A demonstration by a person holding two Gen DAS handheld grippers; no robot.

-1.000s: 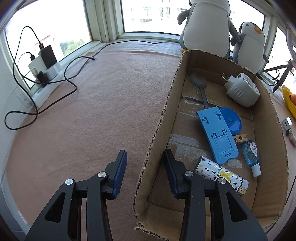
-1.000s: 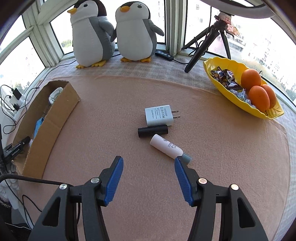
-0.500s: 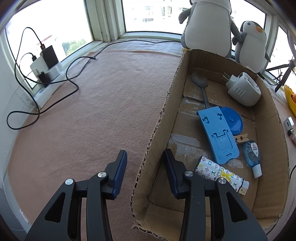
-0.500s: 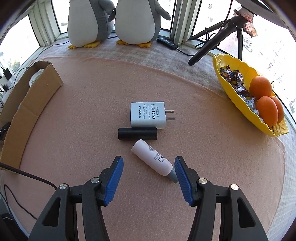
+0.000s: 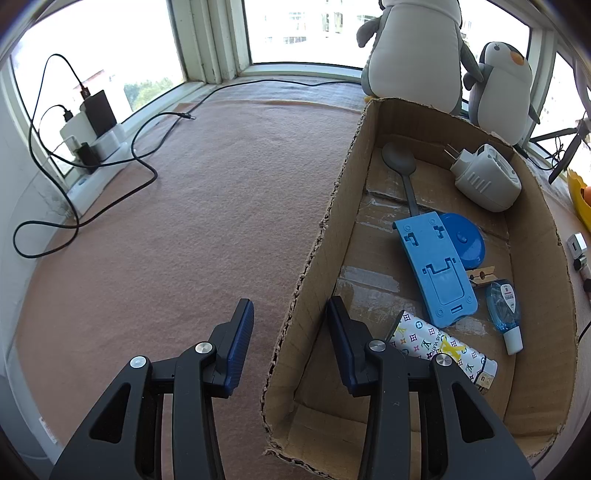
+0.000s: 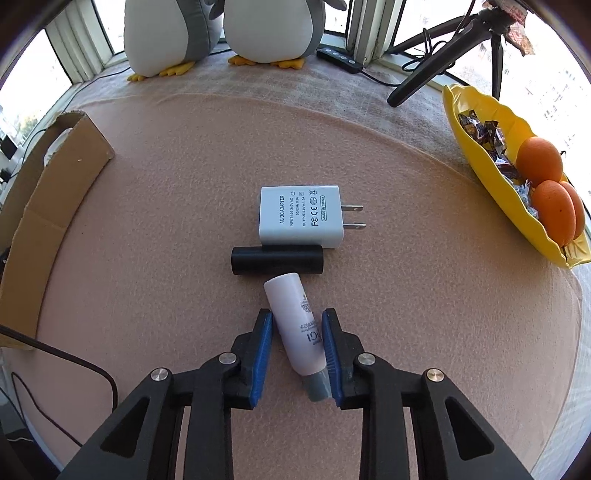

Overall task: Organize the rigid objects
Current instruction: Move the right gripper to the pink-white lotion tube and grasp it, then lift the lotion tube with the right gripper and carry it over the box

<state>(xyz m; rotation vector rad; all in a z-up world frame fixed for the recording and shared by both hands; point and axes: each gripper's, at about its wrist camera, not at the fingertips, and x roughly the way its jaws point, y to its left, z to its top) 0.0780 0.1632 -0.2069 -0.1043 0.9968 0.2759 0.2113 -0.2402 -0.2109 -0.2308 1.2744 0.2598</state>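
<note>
In the right wrist view a white tube with a grey cap [image 6: 298, 325] lies on the tan felt between the fingers of my right gripper [image 6: 297, 341], whose jaws have narrowed around it; the right pad touches it. A black cylinder [image 6: 277, 260] and a white AC adapter [image 6: 299, 217] lie just beyond. My left gripper [image 5: 290, 336] is open and empty, straddling the left wall of the cardboard box [image 5: 317, 258]. The box holds a blue stand [image 5: 434, 267], a patterned tube [image 5: 439, 347], a grey spoon [image 5: 400, 166] and a white plug [image 5: 484, 177].
Two plush penguins [image 6: 221, 29] stand at the back by the window. A yellow bowl [image 6: 517, 177] with oranges and sweets sits at right, a tripod [image 6: 443, 51] behind it. A power strip [image 5: 92, 147] with black cables lies at far left.
My right gripper has moved forward and down over the white tube and its jaws have closed in around it. My left gripper has barely moved.
</note>
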